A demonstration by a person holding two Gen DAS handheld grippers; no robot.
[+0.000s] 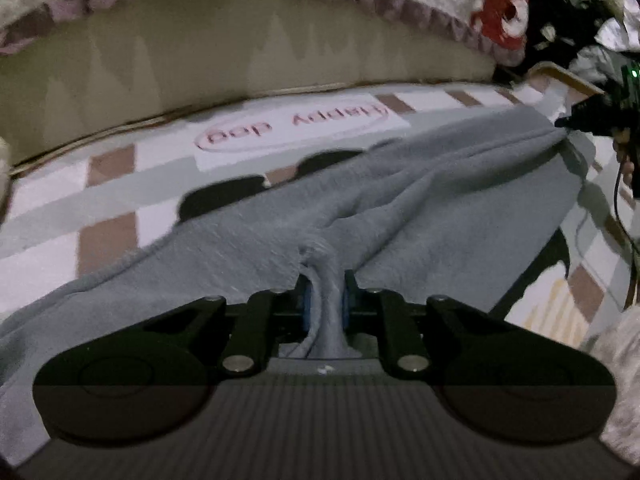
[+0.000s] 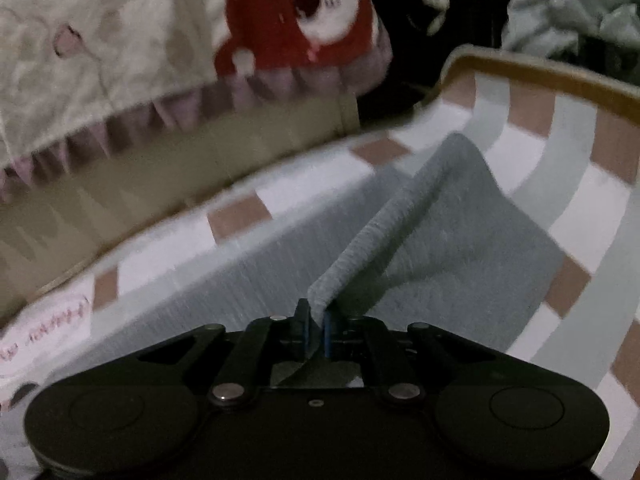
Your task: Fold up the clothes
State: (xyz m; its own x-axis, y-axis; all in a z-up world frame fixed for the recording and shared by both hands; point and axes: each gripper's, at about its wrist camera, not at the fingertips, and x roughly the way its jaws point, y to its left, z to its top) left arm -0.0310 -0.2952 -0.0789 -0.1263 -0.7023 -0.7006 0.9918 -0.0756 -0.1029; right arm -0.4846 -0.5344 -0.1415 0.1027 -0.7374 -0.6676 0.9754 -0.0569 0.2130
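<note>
A home bedroom: a checked mat [image 1: 112, 236] beside a bed whose frilled bedspread [image 2: 120, 64] bears a red bear, with heaped clothes [image 2: 568, 24] beyond.

Your soft grey fleece garment [image 1: 420, 208] is one plain grey all over, no print. Under it, the checked mat [image 1: 112, 184] runs white and pale grey-green bands with brownish-pink squares, plus a white patch with pink lettering in a pink oval [image 1: 292, 126] just beyond the garment. Further past the mat, the cream quilted blanket [image 2: 112, 40] has a mauve ruffle trim and a red-and-white bear [image 2: 304, 8]. Your grippers are black with blue pads [image 2: 327, 334].
</note>
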